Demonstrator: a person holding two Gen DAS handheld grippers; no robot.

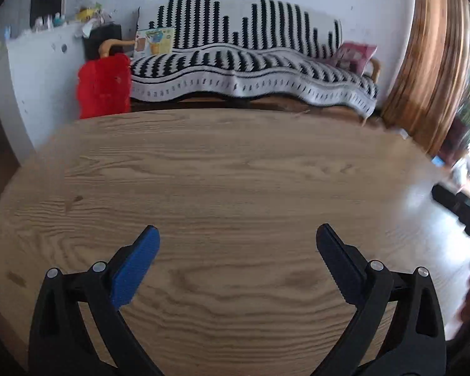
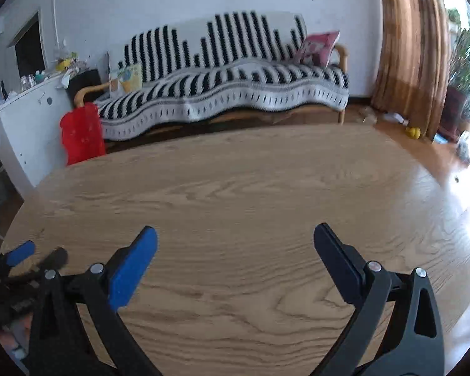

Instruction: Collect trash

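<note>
Your left claw (image 1: 238,232) is spread wide, nothing between its blue pads (image 1: 134,266), hanging over bare wood. Your right claw (image 2: 235,233) is just as wide apart and just as empty, and at its left edge you catch the other claw's tips low over the table (image 2: 250,188). The round wooden top shows only grain and a glare patch toward the window side; no trash shows on it in either view. Past the far rim stands a red bag (image 2: 81,133) beside a sofa under a black-and-white striped blanket (image 2: 235,87), with a brown curtain (image 2: 410,47) to the right.
</note>
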